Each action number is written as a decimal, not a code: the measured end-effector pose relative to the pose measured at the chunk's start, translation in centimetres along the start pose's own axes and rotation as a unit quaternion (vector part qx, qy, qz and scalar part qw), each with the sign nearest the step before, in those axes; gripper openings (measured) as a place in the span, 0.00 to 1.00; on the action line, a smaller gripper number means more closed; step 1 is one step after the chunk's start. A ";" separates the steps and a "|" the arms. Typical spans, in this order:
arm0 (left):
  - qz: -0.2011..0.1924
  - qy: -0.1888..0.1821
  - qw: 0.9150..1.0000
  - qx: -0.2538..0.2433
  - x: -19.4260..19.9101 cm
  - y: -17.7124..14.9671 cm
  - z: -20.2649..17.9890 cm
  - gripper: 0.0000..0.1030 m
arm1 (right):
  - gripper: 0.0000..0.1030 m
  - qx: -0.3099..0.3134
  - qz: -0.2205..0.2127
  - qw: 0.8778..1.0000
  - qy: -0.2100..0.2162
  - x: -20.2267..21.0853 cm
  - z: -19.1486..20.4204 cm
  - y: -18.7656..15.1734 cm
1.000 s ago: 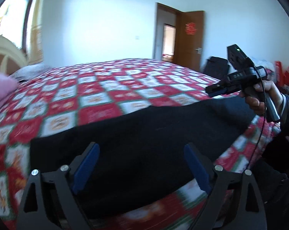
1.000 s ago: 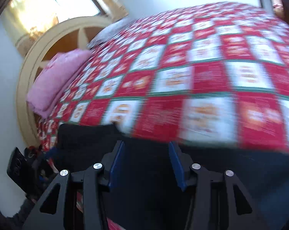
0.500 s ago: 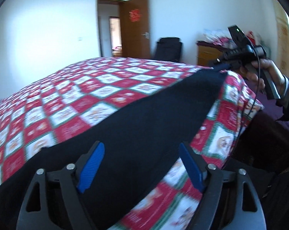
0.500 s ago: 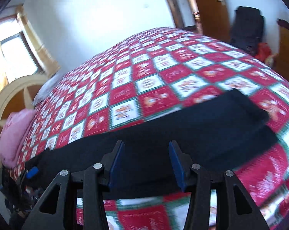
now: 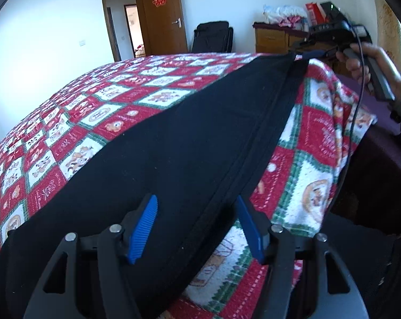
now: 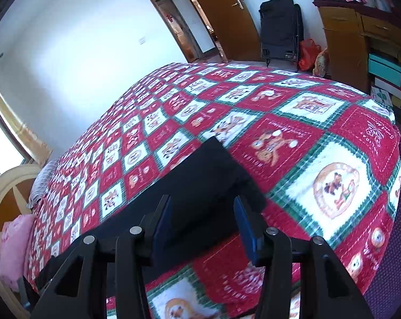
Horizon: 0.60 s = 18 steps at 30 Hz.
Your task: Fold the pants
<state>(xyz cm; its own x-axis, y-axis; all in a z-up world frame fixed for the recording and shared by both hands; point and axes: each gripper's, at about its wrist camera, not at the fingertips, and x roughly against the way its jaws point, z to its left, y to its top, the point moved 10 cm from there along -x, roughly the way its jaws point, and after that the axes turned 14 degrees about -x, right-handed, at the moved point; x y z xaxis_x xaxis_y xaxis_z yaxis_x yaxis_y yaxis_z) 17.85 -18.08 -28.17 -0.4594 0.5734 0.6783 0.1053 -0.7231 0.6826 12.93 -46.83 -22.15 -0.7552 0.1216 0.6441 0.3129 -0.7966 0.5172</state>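
Black pants (image 5: 179, 143) lie stretched flat along the near edge of the bed. My left gripper (image 5: 197, 228) is open, its blue pads on either side of the pants' near edge seam at one end. My right gripper (image 6: 203, 223) is open over the other end of the pants (image 6: 200, 180), whose end lies just beyond the fingertips. In the left wrist view the right gripper (image 5: 314, 53) is held by a hand at the far end of the pants.
A red, white and green patchwork quilt (image 6: 280, 122) covers the bed. A pink pillow (image 6: 14, 247) lies by the round headboard. A black chair (image 6: 280, 32), wooden cabinet (image 6: 360, 37) and open door (image 5: 160, 18) stand past the bed's foot.
Both wrist views have swung toward the foot of the bed. My left gripper has narrowed and come down onto the pants' near edge. My right gripper has moved to the pants' far end.
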 end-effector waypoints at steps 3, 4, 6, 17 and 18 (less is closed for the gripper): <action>0.007 0.004 1.000 0.001 -0.4 -0.2 -0.1 0.59 | 0.48 -0.006 0.002 1.000 0.000 -0.7 -0.3 0.3; 0.007 0.003 1.000 0.003 -0.4 -0.2 0.0 0.59 | 0.48 -0.008 0.002 1.000 0.002 -0.8 -0.3 0.4; 0.007 0.002 1.000 0.007 -0.3 -0.2 0.0 0.59 | 0.48 -0.011 0.001 1.000 0.001 -1.3 -0.5 0.6; -0.008 -0.021 1.000 0.015 -0.2 0.7 0.3 0.14 | 0.07 0.004 0.001 1.000 -0.012 -2.9 -0.4 1.3; -0.012 -0.023 1.000 0.015 0.0 0.8 0.3 0.10 | 0.06 0.009 -0.003 1.000 -0.007 -2.5 0.1 1.4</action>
<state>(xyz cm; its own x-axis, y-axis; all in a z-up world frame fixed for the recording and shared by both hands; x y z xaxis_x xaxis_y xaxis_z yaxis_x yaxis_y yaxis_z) 18.20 -18.51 -27.56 -0.4211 0.6074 0.6736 0.1216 -0.6982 0.7055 15.29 -48.20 -22.99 -0.7491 0.1352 0.6485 0.3188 -0.7846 0.5318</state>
